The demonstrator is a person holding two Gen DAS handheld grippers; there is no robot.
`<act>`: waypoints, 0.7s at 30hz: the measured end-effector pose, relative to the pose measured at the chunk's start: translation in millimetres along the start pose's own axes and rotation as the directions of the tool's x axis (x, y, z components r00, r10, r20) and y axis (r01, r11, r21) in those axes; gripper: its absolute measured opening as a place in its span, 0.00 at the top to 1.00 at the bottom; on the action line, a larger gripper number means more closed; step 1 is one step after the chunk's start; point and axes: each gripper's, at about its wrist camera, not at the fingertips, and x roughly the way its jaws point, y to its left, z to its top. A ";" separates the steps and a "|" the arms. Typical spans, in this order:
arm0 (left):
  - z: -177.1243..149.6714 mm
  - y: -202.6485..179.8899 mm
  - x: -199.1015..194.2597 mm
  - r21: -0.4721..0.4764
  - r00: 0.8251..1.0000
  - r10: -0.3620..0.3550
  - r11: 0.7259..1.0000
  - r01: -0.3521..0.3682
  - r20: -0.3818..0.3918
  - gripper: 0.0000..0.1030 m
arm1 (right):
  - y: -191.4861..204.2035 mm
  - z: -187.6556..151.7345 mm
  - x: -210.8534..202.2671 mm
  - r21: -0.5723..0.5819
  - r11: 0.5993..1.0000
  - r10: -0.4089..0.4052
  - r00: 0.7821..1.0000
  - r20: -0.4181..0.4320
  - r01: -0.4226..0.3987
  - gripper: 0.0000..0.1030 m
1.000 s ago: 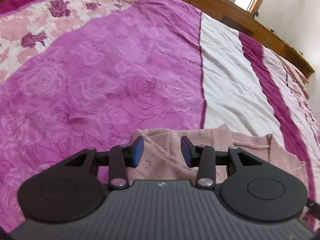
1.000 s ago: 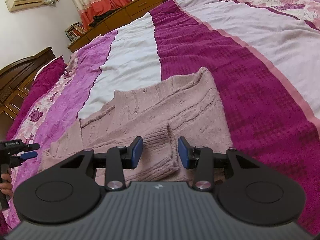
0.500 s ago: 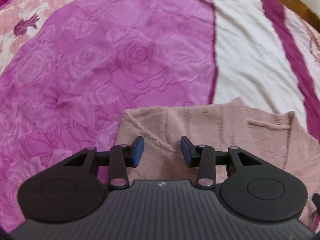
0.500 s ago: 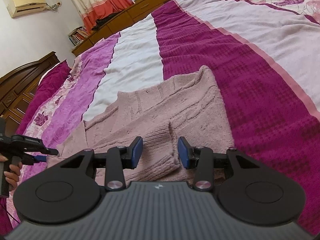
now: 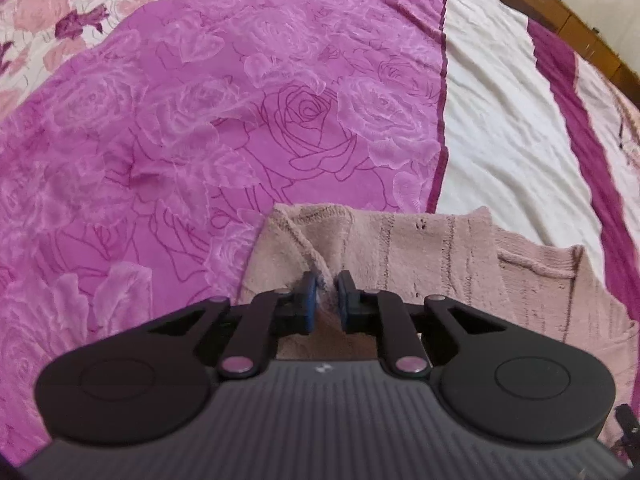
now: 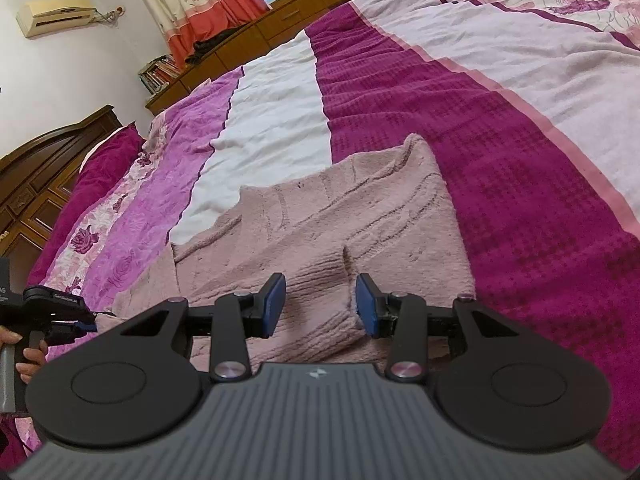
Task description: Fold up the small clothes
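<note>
Now your left gripper [image 5: 325, 289] has just been closing, and its blue pads [image 5: 309, 300] pinch a raised seam of the pink knitted sweater [image 5: 420, 264] between them, close to the garment's corner that lies on the purple rose-patterned band of the bedspread [image 5: 200, 128]. From the right wrist view you can see that same gripper [image 6: 86, 322] low at the left edge of the picture, with your hand [image 6: 30, 354] wrapped around its grey handle, its tip meeting the sweater's [image 6: 320, 220] near left corner.

Your right gripper [image 6: 320, 304] hangs over the sweater's ribbed cuff or hem, its jaws standing apart. The ribbed fold sits between the two blue pads [image 6: 274, 302], but neither pad presses on it, so nothing is held on this side.

The sweater lies spread flat across the bed, roughly in the middle of its near part. It spans the purple band, the white stripe [image 6: 272, 120] and the dark magenta stripe [image 6: 520, 200] of the bedspread [image 6: 560, 80], with one sleeve folded in over the body. Its far edge reaches toward the wooden cabinets [image 6: 280, 28] under the window, though well short of them. A dark wooden headboard [image 6: 44, 176] stands at the bed's left edge in the right wrist view.
</note>
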 end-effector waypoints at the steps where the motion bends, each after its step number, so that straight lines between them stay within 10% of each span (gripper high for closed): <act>1: -0.3 2.9 -0.1 -0.009 1.000 -0.016 1.000 0.016 0.000 0.85 | 0.2 0.3 0.4 0.000 1.000 -0.001 1.000 0.000 0.001 0.54; 17: -16.9 26.9 -30.5 -0.139 0.979 -0.017 0.989 0.046 0.202 0.94 | 8.1 2.9 11.6 -0.041 0.999 0.007 1.000 0.010 -0.007 0.56; 19: -15.8 27.6 -38.6 -0.135 0.971 0.006 0.990 0.027 0.240 0.94 | 12.3 2.7 11.5 -0.075 0.997 0.014 1.000 0.015 -0.013 0.88; 21: -14.9 29.4 -46.4 -0.140 0.960 0.033 0.990 0.006 0.277 0.94 | 18.8 3.7 7.6 -0.110 0.994 0.029 0.999 0.040 -0.024 0.93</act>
